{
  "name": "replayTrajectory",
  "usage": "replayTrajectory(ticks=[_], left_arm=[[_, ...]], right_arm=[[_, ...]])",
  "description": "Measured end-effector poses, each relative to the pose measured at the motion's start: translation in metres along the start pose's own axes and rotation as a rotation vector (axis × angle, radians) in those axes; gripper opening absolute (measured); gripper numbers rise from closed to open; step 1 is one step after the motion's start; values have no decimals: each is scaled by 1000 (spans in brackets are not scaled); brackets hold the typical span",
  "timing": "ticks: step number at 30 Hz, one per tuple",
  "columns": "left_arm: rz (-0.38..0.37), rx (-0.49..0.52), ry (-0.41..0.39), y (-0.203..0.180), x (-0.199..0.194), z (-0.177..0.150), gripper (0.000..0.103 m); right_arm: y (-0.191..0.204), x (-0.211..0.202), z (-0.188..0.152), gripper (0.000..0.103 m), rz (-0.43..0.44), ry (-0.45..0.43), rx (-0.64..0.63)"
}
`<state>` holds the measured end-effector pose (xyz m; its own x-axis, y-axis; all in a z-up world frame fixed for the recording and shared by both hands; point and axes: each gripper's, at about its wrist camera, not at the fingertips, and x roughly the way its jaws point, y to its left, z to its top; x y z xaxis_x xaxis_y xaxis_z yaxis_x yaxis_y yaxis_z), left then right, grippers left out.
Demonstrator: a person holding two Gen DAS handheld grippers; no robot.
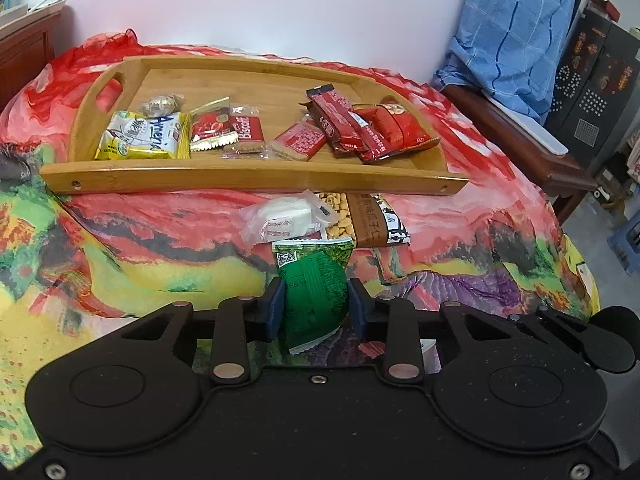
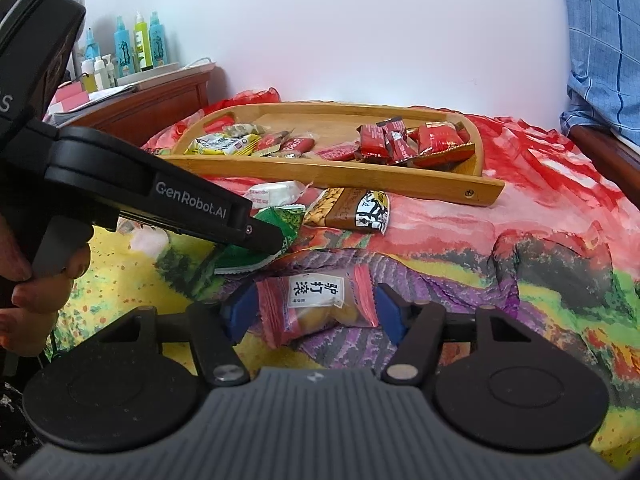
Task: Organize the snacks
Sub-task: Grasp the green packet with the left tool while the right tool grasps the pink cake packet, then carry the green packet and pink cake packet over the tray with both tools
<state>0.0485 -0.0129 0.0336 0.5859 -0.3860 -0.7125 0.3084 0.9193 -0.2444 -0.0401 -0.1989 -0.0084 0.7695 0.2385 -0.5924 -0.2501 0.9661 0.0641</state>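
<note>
A wooden tray (image 1: 256, 178) (image 2: 332, 170) lies on the bright floral cloth and holds several snacks, among them a yellow wafer pack (image 1: 142, 138) and red packets (image 1: 372, 128). In front of the tray lie a white packet (image 1: 284, 216) and a seed packet (image 1: 360, 216). My left gripper (image 1: 316, 304) (image 2: 276, 240) has both blue pads pressed on a green snack packet (image 1: 314, 280) (image 2: 240, 258). My right gripper (image 2: 316, 308) sits low over the cloth. A pink packet with a white label (image 2: 320, 292) lies between its pads, which stand at the packet's ends without squeezing it.
A wooden cabinet with several bottles (image 2: 136, 44) stands at the far left. A blue checked cloth (image 1: 512, 32) hangs over a wooden seat (image 1: 520, 136) on the right. A person's hand (image 2: 36, 292) holds the left gripper's handle. The cloth (image 2: 520, 240) is rumpled.
</note>
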Motion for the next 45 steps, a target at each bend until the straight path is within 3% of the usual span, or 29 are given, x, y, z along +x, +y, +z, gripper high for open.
replayTrajectory(ticks=[7,11,19,30,33,36,37,45], left_arm=[[22,1,-20,5,-10,1,31],[35,0,-28,9,-15,0,31],[55,-21,-34,18,-19,-1,31],[78,-41,-43,24,-22,-4,31],[82,-50,-42,26,-22,-4,31],[85,-55,-44,27,-23,-4,31],[86,-56,-44,27,-23,-4,31],[85,-77,-46,28,-22,-4,31]], right_arm=[[0,7,-3,77,-7,28,-5],[-2,13,-3,77,-13,41,2],[-2,6,-2,55,-17,27,10],[-4,-7,-3,42,-24,-6,19],[-8,-6,-2,46,-53,-6,31],[-12,-5,-2,61,-91,-9,39],[-12,-6,-2,61,-99,-13,36],[4,-1,-8,72,-66,4,-18]])
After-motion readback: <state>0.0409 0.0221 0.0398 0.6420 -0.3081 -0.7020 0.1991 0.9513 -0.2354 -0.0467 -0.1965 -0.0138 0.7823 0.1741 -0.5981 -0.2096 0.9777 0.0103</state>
